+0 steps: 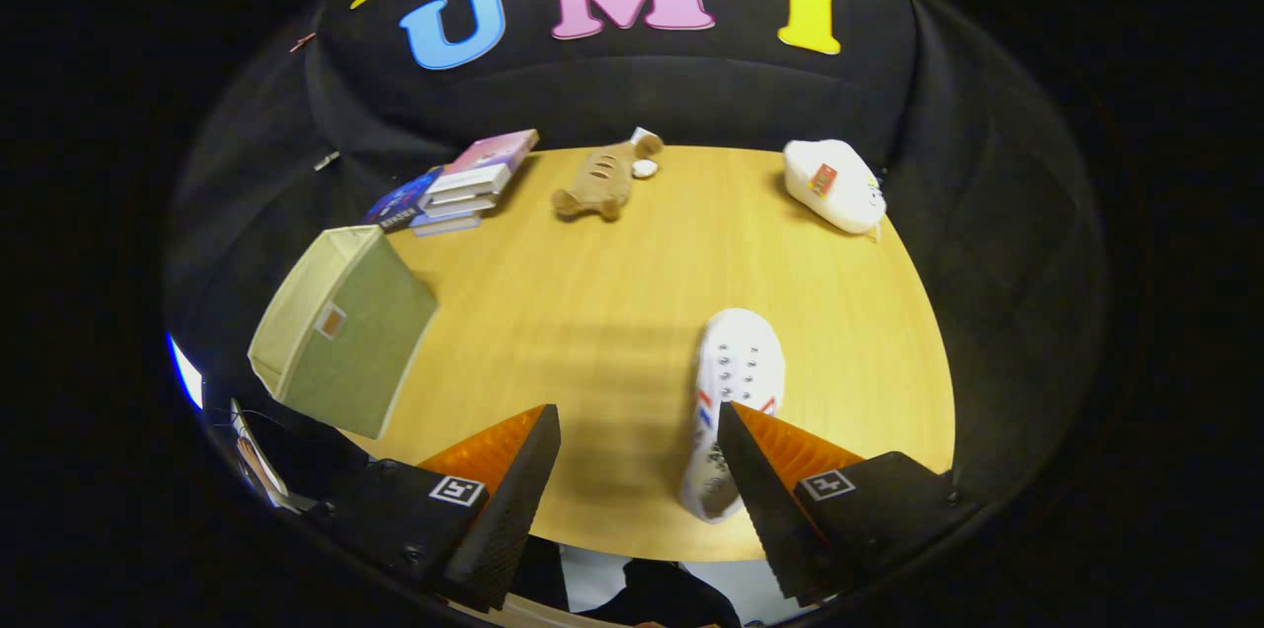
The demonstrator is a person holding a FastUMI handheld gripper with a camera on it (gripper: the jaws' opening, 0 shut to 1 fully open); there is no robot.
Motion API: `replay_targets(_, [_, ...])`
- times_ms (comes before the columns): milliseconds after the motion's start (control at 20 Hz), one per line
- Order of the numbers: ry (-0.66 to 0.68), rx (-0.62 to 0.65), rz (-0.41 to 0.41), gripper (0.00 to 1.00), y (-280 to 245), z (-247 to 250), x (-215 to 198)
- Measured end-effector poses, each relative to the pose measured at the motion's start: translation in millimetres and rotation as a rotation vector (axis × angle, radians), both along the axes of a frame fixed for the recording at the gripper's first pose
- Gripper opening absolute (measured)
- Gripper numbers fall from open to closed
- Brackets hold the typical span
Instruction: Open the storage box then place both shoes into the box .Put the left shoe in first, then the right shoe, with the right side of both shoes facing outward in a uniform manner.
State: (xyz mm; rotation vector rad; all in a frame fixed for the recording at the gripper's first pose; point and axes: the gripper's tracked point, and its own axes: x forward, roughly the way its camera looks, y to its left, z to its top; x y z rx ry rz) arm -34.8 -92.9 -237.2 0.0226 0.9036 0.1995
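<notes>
Sneaker (736, 381) of white canvas with metal eyelets and red-and-blue side stripes lies just ahead of your gripper (638, 455), its heel end tucked behind the right finger. Your fingers stand wide apart, holding nothing. The second shoe (834, 186), also white, rests at the far right rim of the tabletop (592, 312). The fabric storage box (341, 347), pale green and soft-sided, sits beyond your left finger at the near left edge. Smooth bare wood lies between them. Stacked books (464, 186) and a plush toy (597, 182) line the far edge.

Recording booth — black cloth wall (632, 95), wooden table (612, 312)
</notes>
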Motion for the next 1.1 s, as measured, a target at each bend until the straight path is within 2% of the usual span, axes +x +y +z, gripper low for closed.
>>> replay_targets(150, [0.052, -0.027, -0.038, 0.99, -46.8, -28.2, 2.8])
replay_targets(350, [0.115, -0.068, -0.028, 0.99, -76.4, -66.3, 8.4])
replay_targets(550, [0.183, -0.068, 0.01, 0.99, -73.0, -98.3, 8.1])
replay_targets(700, [0.225, -0.049, 0.005, 0.97, -67.4, -117.0, 8.4])
replay_targets(750, [0.225, -0.044, -0.006, 0.88, -67.2, -119.1, 11.6])
replay_targets(900, [0.236, 0.023, -0.053, 0.7, -55.2, -121.2, 17.4])
replay_targets(950, [0.249, 0.028, -0.056, 0.55, -52.6, -125.5, 15.8])
replay_targets(1000, [0.235, 0.029, -0.063, 0.48, -52.0, -124.1, 18.6])
replay_targets(1100, [0.245, 0.035, -0.051, 0.44, -52.3, -125.6, 17.3])
